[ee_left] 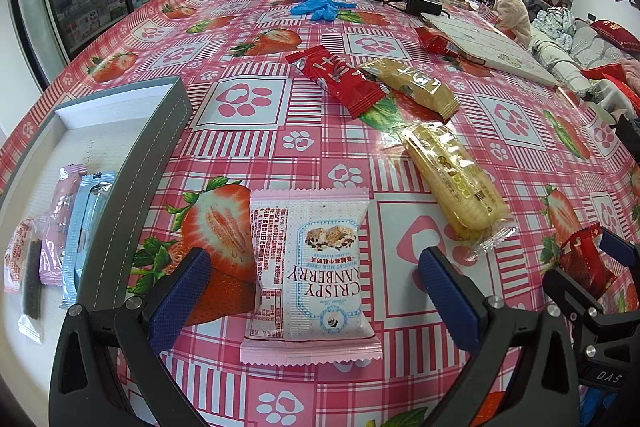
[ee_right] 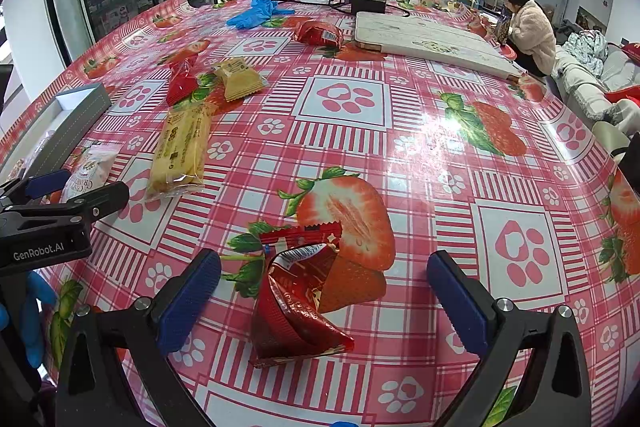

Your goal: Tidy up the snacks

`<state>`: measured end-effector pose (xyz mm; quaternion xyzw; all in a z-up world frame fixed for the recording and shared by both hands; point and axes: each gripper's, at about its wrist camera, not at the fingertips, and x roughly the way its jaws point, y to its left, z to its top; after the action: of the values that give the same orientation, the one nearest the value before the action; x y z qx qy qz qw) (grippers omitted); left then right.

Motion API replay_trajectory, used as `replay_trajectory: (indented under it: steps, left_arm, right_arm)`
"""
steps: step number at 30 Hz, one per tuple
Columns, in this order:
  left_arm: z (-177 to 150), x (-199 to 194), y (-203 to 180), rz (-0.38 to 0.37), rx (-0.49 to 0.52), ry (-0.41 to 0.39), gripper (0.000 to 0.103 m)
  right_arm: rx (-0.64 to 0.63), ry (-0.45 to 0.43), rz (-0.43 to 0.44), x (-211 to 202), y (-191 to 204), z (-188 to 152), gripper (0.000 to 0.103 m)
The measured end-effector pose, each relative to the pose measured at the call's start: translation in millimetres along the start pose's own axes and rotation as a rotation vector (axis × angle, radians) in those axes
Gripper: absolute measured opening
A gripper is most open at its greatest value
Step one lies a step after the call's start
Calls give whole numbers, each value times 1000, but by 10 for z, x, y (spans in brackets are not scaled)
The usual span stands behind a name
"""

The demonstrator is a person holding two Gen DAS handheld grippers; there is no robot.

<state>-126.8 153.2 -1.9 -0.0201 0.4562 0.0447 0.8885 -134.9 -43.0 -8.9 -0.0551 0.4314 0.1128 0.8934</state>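
The bench point(ee_left: 256, 75) under its strawberry cloth carries a grey tray point(ee_left: 132, 163) out at nine o'clock of the left tongs, with a few packets already lying inside, while loose snacks sit at twelve and one o'clock, so the sorting looks about half done. Both tongs stand wide and hold nothing: the left tongs point(ee_left: 316, 291) straddle the pink cranberry packet point(ee_left: 308, 267), and the right tongs point(ee_right: 324, 299) straddle a crumpled red packet point(ee_right: 296, 303). Next, I reckon, each must close on its packet and carry it towards nine o'clock into the tray.
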Motion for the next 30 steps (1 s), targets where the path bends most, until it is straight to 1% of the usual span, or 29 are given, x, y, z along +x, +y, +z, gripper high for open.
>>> replay_trajectory:
  steps: [9, 11, 12, 13, 14, 15, 16, 17, 18, 19, 22, 23, 25, 27, 30]
  left_arm:
    - [1, 4, -5, 1, 0, 0, 103]
    - [-2, -3, 3, 1, -1, 2, 103]
    - [0, -8, 9, 2, -1, 4, 103]
    - [1, -13, 10, 1, -2, 6, 102]
    - [-1, -24, 11, -2, 0, 5, 98]
    - [-2, -31, 7, -3, 1, 0, 95]
    - [-19, -64, -6, -8, 6, -10, 89]
    - [-31, -89, -30, -15, 13, -18, 76]
    - [-42, -123, -59, -23, 25, -27, 67]
    - [-47, -144, -91, -34, 37, -30, 45]
    - [-68, -200, -113, -89, 39, -13, 43]
    - [-80, -227, -75, -134, 18, -4, 43]
    - [-98, -270, -5, -192, -26, 11, 43]
    - [-117, -321, 69, -218, -64, 19, 43]
    - [-125, -413, 136, -228, -88, 16, 43]
  right_arm:
    - [6, 17, -10, 0, 8, 17, 103]
    - [23, 40, -21, -8, 23, 34, 99]
    - [20, 40, -20, -26, 47, 42, 89]
    - [14, 38, -14, -45, 76, 46, 74]
    - [1, 38, -7, -76, 109, 49, 65]
    - [-5, 41, -2, -94, 129, 47, 51]
    - [-7, 47, 1, -105, 145, 48, 39]
    - [0, 50, 6, -119, 138, 45, 35]
    - [11, 52, 16, -123, 128, 39, 34]
    - [28, 51, 29, -139, 104, 24, 33]
    - [97, 61, 110, -183, 4, -3, 29]
    - [116, 67, 128, -196, -21, -9, 29]
    - [149, 72, 157, -234, -56, -23, 29]
    - [160, 74, 175, -268, -51, -16, 29]
    - [157, 71, 197, -309, 3, 22, 29]
